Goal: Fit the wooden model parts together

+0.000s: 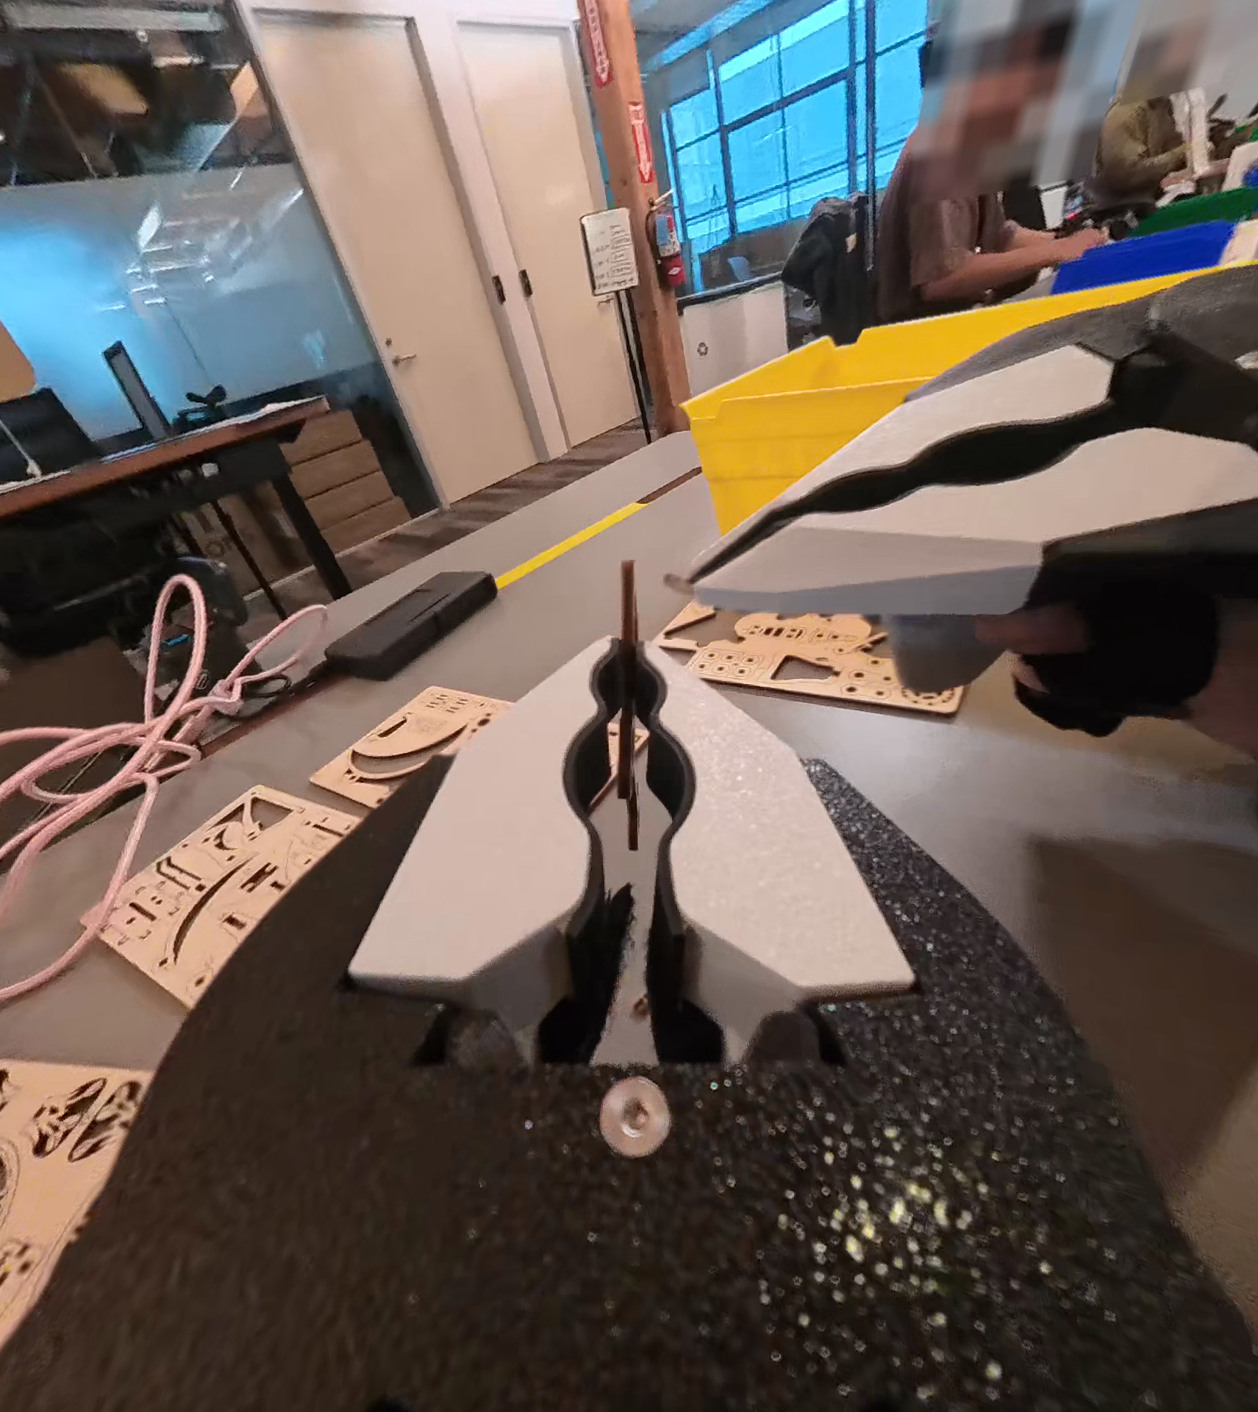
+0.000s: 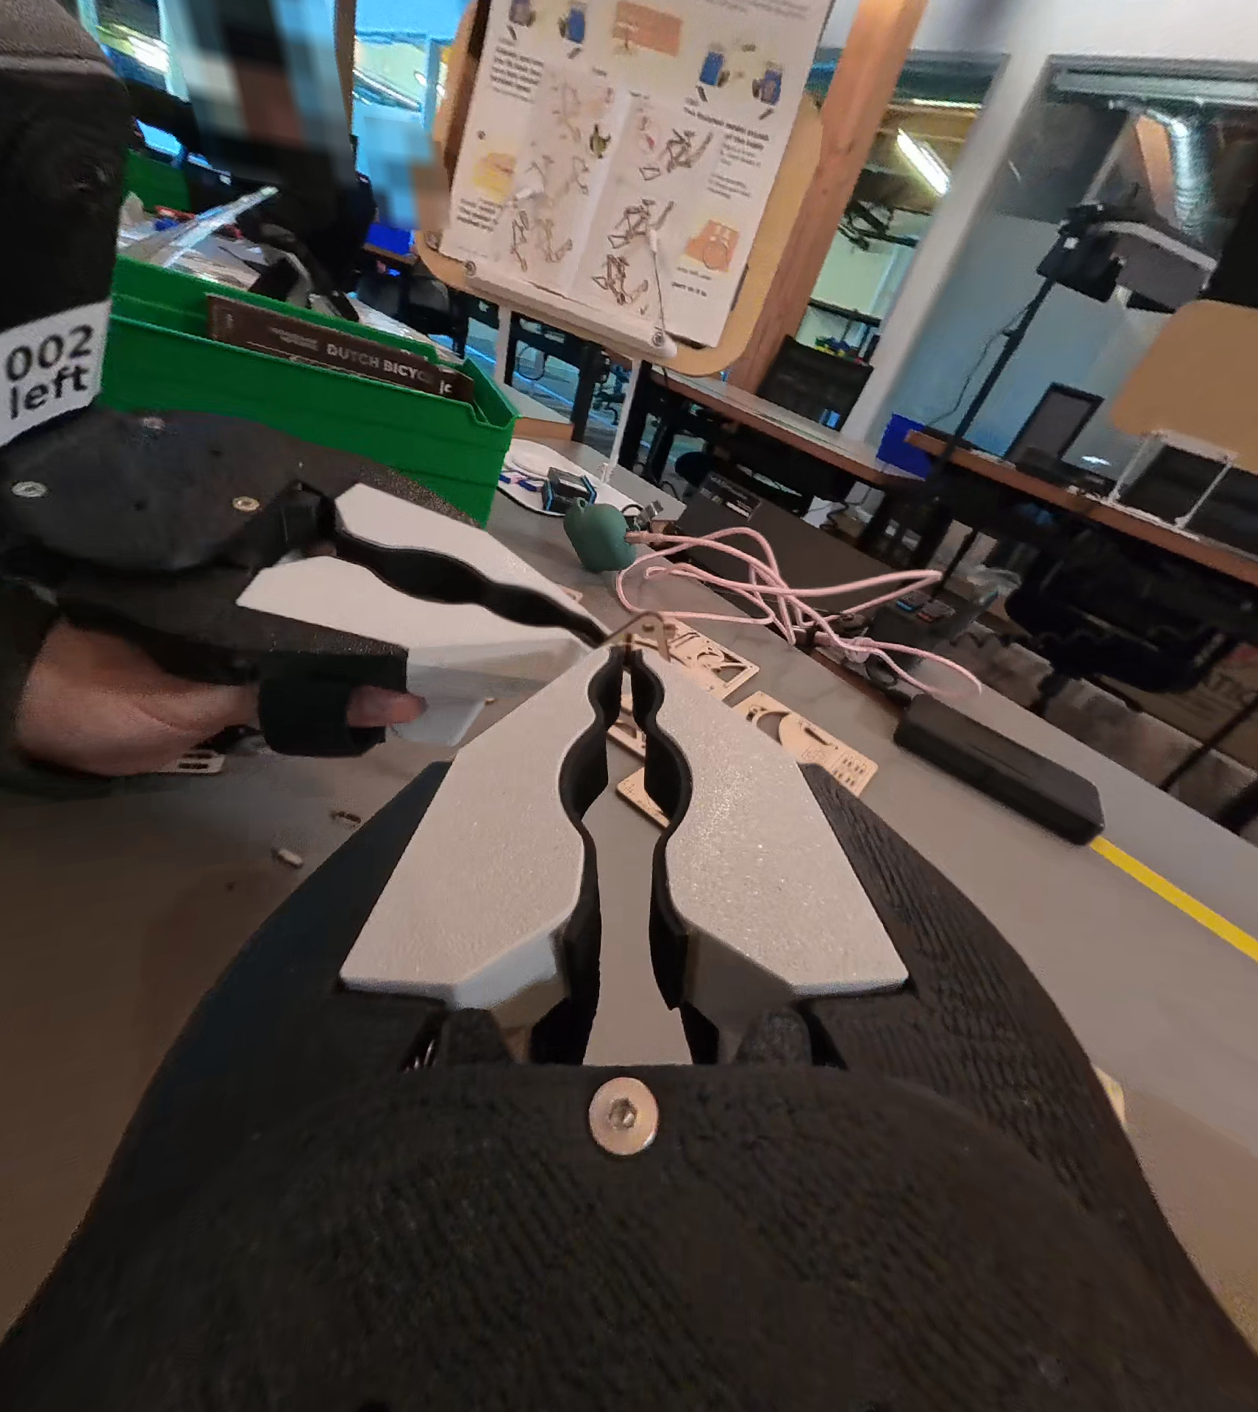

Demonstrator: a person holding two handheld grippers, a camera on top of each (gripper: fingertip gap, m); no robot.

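My left gripper (image 1: 627,649) is shut on a thin flat wooden part (image 1: 627,603), seen edge-on and sticking up past its fingertips. My right gripper (image 1: 689,582) comes in from the right, shut, with a small wooden piece (image 1: 674,582) at its tip, a short way right of the held part. In the right wrist view my right gripper (image 2: 625,655) sits with its tips just below the left gripper (image 2: 596,633), and the flat wooden part (image 2: 645,628) juts out between them. Laser-cut wooden sheets (image 1: 801,661) (image 2: 809,741) lie on the grey table (image 1: 954,802).
More cut-out sheets (image 1: 221,879) lie front left. A black case (image 1: 412,623) and pink cable (image 1: 114,749) are at the table's left edge. A yellow bin (image 1: 778,435) stands behind, a green bin (image 2: 305,412) and an instruction sheet on a stand (image 2: 633,153) beyond. A person (image 1: 939,229) is at the back. Less than 4 cm separates the two grippers' tips.
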